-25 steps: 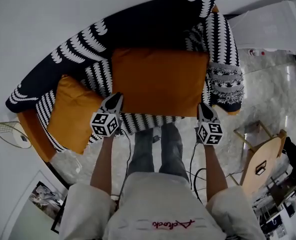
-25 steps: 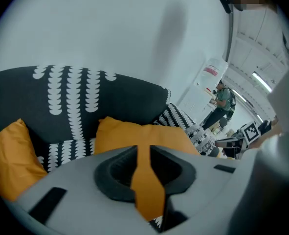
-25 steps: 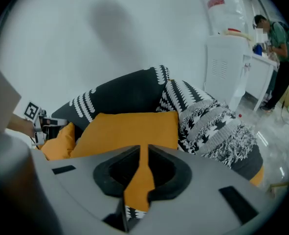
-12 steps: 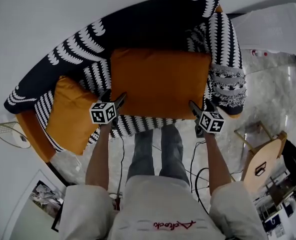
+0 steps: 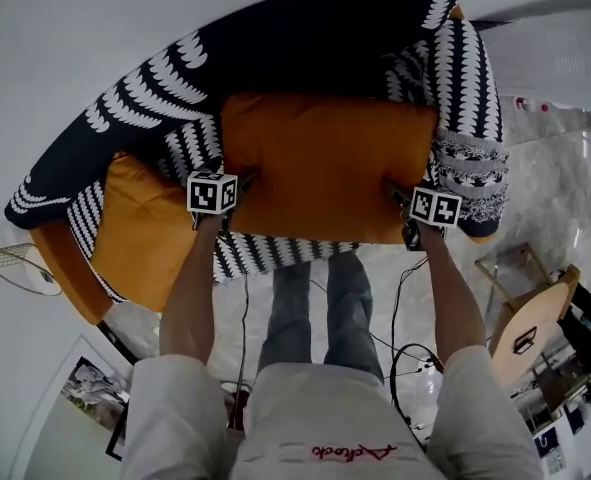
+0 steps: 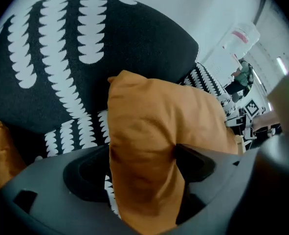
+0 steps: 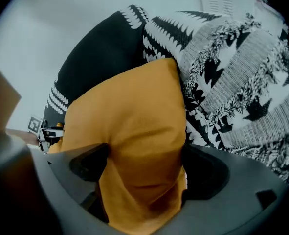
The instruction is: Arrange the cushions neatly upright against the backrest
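A big orange cushion (image 5: 320, 163) stands in the middle of the sofa, leaning on the black-and-white backrest (image 5: 275, 58). My left gripper (image 5: 233, 183) is at its lower left corner and my right gripper (image 5: 395, 196) at its lower right corner. Both pairs of jaws have just been opening and now stand wide. In the left gripper view the cushion's edge (image 6: 154, 131) lies loosely inside the left gripper (image 6: 142, 163). The other edge (image 7: 129, 126) does the same in the right gripper (image 7: 139, 165). A second orange cushion (image 5: 140, 233) lies slanted at the sofa's left end.
A grey patterned cushion (image 5: 470, 168) rests against the sofa's right arm, close beside my right gripper. On the floor are a wooden chair (image 5: 530, 318) at the right, cables (image 5: 405, 353) by my feet, and a framed picture (image 5: 85, 398) at the lower left.
Both grippers went from shut on the big cushion's lower corners to wide open. They moved forward toward the sofa, and the cushion settled against the backrest.
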A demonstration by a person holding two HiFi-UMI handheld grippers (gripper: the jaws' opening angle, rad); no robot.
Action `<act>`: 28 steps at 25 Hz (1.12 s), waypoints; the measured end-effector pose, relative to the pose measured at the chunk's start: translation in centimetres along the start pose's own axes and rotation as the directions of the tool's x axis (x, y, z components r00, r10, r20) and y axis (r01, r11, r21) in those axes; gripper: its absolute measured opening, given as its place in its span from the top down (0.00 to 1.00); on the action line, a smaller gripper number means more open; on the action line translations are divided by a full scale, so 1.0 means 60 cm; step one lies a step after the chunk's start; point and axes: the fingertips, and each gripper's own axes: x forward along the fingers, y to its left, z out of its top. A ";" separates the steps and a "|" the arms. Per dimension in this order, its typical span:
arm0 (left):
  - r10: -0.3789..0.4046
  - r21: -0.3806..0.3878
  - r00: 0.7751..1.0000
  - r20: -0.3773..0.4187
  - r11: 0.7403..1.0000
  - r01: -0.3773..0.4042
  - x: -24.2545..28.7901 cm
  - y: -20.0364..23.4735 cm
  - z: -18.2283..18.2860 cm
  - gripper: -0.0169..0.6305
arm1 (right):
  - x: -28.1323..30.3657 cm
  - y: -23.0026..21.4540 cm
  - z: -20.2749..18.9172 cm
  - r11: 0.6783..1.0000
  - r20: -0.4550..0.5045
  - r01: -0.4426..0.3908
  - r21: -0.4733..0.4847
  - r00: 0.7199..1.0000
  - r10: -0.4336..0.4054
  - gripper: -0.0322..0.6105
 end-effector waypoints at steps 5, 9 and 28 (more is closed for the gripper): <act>-0.033 -0.020 0.999 -0.030 0.999 0.033 0.016 0.002 -0.009 0.33 | 0.010 -0.001 -0.006 1.000 -0.018 -0.019 0.000 1.000 0.019 0.24; -0.046 -0.029 0.999 -0.011 0.999 0.045 0.021 0.001 -0.002 0.33 | 0.017 0.000 0.000 0.999 -0.017 -0.042 0.006 0.999 0.042 0.24; -0.097 0.036 0.985 0.142 0.995 0.093 -0.081 -0.076 -0.001 0.77 | -0.073 0.085 0.007 0.987 0.116 -0.067 -0.148 0.990 0.085 0.73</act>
